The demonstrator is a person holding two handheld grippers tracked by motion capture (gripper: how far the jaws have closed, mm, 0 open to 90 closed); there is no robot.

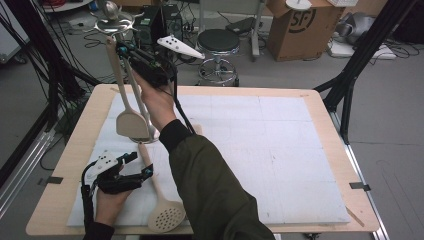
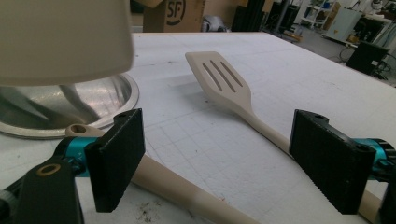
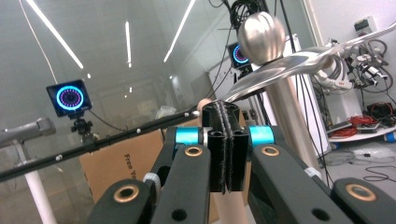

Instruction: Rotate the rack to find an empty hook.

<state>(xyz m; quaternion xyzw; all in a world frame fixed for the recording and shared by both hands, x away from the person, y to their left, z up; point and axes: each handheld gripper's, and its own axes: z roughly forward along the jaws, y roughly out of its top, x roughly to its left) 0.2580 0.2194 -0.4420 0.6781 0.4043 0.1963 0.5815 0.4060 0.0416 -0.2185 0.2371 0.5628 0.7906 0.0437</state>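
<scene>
A metal utensil stand (image 1: 111, 9) rises from a round base (image 2: 107, 93) at the mat's left. My right gripper (image 1: 120, 50) is raised beside the stand's top, shut on the handle tip of a solid beige spatula (image 1: 131, 122). That tip (image 3: 204, 105) sits close to a hook arm under the ball knob (image 3: 261, 30). The blade (image 2: 65, 37) hangs just above the base. My left gripper (image 1: 140, 164) rests low on the mat, open. The beige skimmer (image 1: 166, 216) lies with its handle (image 2: 177, 186) between the jaws, untouched. A slotted spatula (image 2: 219, 77) lies flat beyond it, its handle behind the right-hand jaw.
A white foam mat (image 1: 280, 165) covers the wooden table (image 1: 325, 115). Behind the table stand a black stool (image 1: 218, 42) and a cardboard box (image 1: 300, 25). A black frame leg (image 1: 357, 65) slants down at the right rear corner. The person's sleeve (image 1: 210, 190) crosses the mat's front.
</scene>
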